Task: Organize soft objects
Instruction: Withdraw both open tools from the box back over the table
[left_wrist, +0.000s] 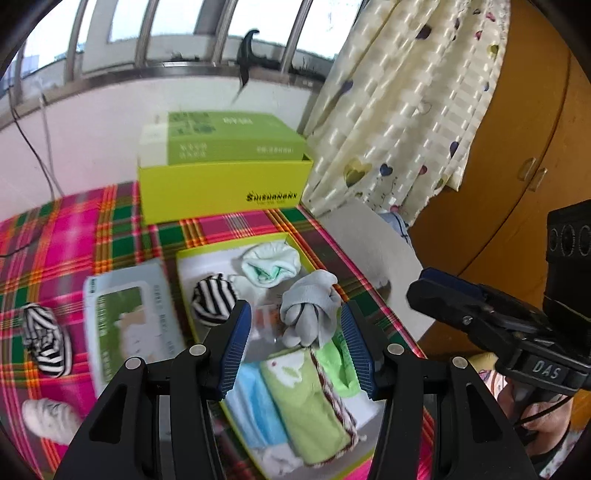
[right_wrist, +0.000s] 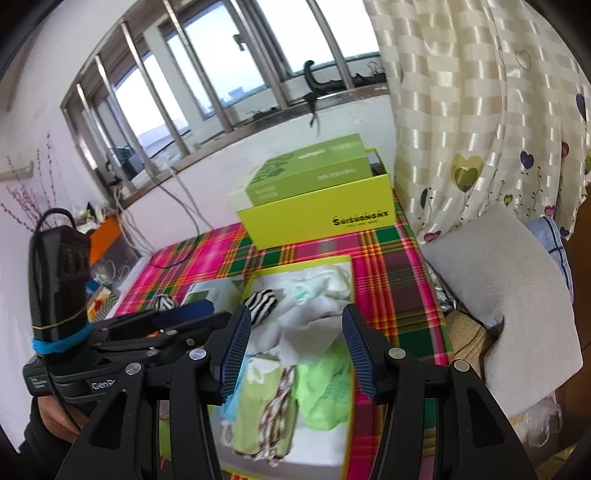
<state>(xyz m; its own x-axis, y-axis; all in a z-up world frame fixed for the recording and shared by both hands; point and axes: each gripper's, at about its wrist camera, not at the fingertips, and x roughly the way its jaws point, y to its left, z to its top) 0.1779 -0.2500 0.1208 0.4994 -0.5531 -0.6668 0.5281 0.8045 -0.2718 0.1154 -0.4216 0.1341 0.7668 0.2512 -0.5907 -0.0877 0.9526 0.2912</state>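
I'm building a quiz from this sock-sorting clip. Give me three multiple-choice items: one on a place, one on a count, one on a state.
1. Where is the grey sock bundle?
A. Inside the open tray
B. On the windowsill
C. On the plaid cloth beside the tray

2. How many black-and-white striped bundles show in the left wrist view?
A. One
B. Two
C. Four

3. How do the jaws of the left gripper stand?
A. Shut on a towel
B. Shut on nothing
C. Open, holding nothing

Answers:
1 A: the bundle lies within the tray's yellow rim, past the folded cloths.
2 B: one striped bundle lies in the tray, the other on the plaid cloth left of it.
3 C: the blue pads are wide apart, with nothing between them.
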